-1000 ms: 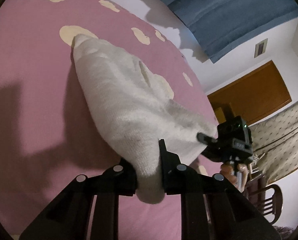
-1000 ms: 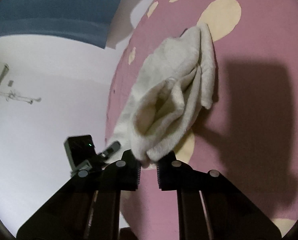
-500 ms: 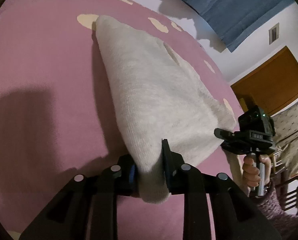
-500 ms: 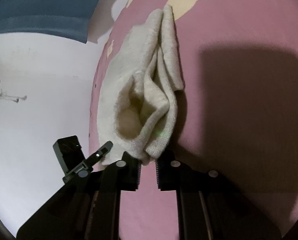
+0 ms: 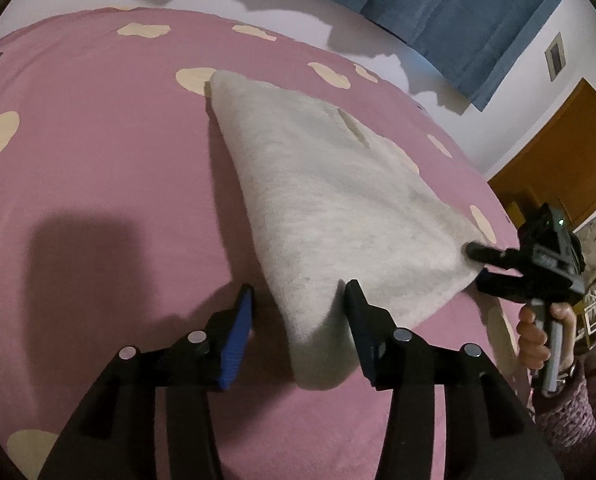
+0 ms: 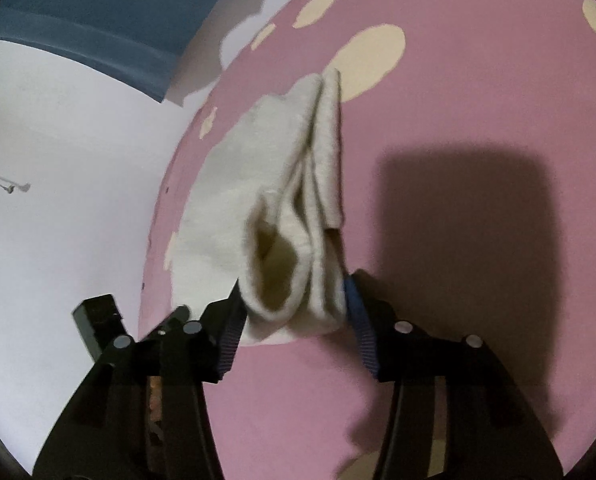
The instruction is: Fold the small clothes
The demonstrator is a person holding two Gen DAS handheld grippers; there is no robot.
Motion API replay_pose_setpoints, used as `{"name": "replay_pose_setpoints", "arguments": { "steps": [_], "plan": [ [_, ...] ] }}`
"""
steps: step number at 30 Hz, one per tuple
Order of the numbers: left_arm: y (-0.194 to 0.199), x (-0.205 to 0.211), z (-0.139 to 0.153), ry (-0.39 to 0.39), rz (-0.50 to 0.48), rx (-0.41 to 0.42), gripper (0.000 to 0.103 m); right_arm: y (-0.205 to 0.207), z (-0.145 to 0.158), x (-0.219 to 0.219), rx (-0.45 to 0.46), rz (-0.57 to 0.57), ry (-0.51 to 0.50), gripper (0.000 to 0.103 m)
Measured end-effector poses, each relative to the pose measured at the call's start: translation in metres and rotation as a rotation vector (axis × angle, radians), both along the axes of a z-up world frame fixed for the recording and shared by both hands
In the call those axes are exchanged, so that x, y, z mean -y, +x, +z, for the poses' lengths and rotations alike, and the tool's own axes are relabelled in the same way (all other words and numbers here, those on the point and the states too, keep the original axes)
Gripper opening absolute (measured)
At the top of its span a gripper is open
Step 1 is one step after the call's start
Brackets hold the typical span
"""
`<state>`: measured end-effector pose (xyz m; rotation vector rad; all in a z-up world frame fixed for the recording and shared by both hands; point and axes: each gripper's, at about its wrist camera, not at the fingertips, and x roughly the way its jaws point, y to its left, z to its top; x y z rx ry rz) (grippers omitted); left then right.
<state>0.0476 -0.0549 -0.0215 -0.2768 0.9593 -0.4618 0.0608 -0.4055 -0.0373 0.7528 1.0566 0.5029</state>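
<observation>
A pink bedsheet (image 5: 97, 168) with cream blotches covers the bed, a white wall and a blue curtain (image 5: 470, 12) behind it and a brown wooden door (image 5: 558, 160) off to one side. On the sheet lies the cream knitted garment (image 5: 338, 208), folded over on itself into a rough triangle, its layered edges gaping open in the right wrist view. The left gripper (image 5: 300, 304) has just been opening; its jaws stand parted with the near corner of the garment between them, one pad clear of the cloth, the other just at its edge. The right gripper (image 6: 293, 300) has likewise just been opening, its jaws loosely flanking the folded end without squeezing it. A hand (image 5: 538, 332) grips its handle.
</observation>
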Motion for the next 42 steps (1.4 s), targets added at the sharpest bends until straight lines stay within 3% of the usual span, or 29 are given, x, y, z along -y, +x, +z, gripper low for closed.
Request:
{"name": "replay_pose_setpoints", "arguments": {
  "steps": [1,6,13,17,22,25,32,39,42],
  "plan": [
    [-0.001,-0.001,0.0,0.001,0.007,0.001,0.05,0.003,-0.002,0.0,0.003,0.002,-0.017,0.032],
    [-0.003,0.0,0.0,0.031,0.028,0.01,0.055,0.002,-0.01,0.009,-0.006,0.001,-0.002,0.023],
    [-0.011,0.005,0.004,0.108,0.064,0.049,0.067,0.0,-0.01,0.008,0.016,-0.004,-0.005,0.024],
    [-0.014,0.004,0.006,0.145,0.098,0.07,0.073,-0.007,-0.007,0.01,0.031,-0.019,0.001,0.033],
    [-0.023,0.004,0.012,0.214,0.154,0.116,0.081,-0.015,0.002,0.005,0.066,-0.019,-0.036,0.057],
    [-0.028,0.004,0.014,0.254,0.17,0.133,0.084,-0.021,0.008,0.002,0.09,-0.027,-0.079,0.066],
    [-0.038,0.005,0.017,0.33,0.201,0.154,0.086,-0.031,0.014,0.003,0.107,-0.076,-0.174,0.07],
    [-0.053,0.004,0.028,0.396,0.282,0.202,0.086,-0.041,0.026,-0.018,0.163,-0.105,-0.4,0.077],
    [-0.056,0.001,0.03,0.388,0.294,0.209,0.086,-0.045,0.028,-0.026,0.19,-0.099,-0.459,0.08]
  ]
}}
